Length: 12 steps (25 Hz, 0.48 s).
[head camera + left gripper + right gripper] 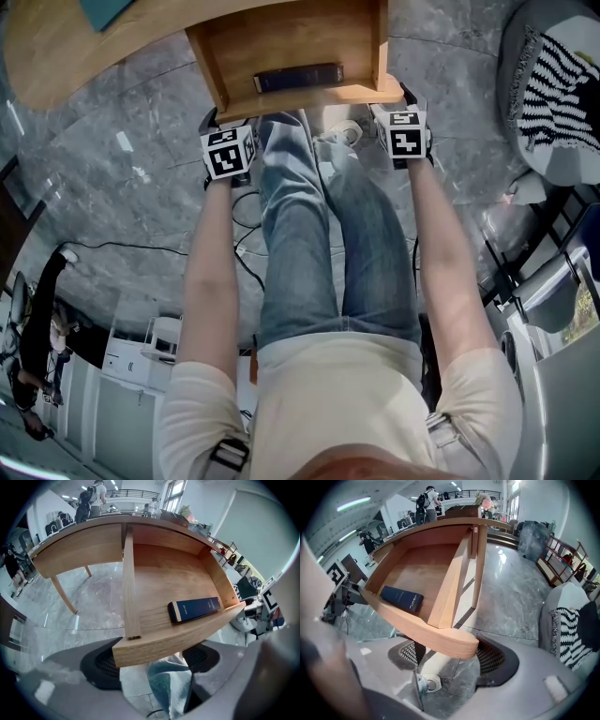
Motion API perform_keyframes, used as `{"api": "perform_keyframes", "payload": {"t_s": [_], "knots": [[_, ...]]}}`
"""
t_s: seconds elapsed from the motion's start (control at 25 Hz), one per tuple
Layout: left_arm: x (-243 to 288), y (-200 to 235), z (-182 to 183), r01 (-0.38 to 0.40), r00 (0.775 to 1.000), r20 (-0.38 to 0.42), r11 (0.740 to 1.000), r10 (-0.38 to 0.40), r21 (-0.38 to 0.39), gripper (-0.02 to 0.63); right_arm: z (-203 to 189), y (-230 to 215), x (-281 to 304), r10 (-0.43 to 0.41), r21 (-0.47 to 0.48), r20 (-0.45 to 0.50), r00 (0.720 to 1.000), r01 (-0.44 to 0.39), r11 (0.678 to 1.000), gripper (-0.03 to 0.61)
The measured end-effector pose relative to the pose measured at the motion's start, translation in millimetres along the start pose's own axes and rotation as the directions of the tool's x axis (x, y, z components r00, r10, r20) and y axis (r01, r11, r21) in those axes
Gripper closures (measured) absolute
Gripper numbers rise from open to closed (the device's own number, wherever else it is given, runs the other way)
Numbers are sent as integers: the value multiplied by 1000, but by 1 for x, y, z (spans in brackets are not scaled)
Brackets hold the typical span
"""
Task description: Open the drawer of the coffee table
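The wooden drawer (217, 67) stands pulled out from the coffee table (56, 47), over my knees. A dark blue book (298, 77) lies flat inside it by the front panel (309, 98). My left gripper (220, 127) sits at the front panel's left corner and my right gripper (398, 103) at its right corner. In the left gripper view the panel (173, 641) crosses above the spread jaws of the left gripper (151, 660), with the book (194, 609) behind. In the right gripper view the panel's rounded end (450, 644) lies over the right gripper (453, 656). Both stand open, gripping nothing.
My legs in jeans (328, 234) fill the space under the drawer. A grey seat with a striped cushion (558, 80) stands at the right. A black cable (141, 248) runs over the marble floor. A teal object (108, 11) lies on the tabletop.
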<state>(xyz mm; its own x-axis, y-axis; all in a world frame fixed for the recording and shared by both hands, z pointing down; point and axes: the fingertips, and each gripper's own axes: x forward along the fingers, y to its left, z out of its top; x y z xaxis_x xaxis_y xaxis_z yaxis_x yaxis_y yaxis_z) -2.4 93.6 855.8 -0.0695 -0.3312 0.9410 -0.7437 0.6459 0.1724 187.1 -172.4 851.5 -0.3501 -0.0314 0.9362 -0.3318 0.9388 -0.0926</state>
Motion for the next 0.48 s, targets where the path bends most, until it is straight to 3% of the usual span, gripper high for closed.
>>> {"api": "perform_keyframes", "payload": {"t_s": [0.48], "knots": [[-29,-5,-1,-10,1000,9,999,10,-30,216,2,6,-31,0,-24,-11,1000,0,1000,255]]}}
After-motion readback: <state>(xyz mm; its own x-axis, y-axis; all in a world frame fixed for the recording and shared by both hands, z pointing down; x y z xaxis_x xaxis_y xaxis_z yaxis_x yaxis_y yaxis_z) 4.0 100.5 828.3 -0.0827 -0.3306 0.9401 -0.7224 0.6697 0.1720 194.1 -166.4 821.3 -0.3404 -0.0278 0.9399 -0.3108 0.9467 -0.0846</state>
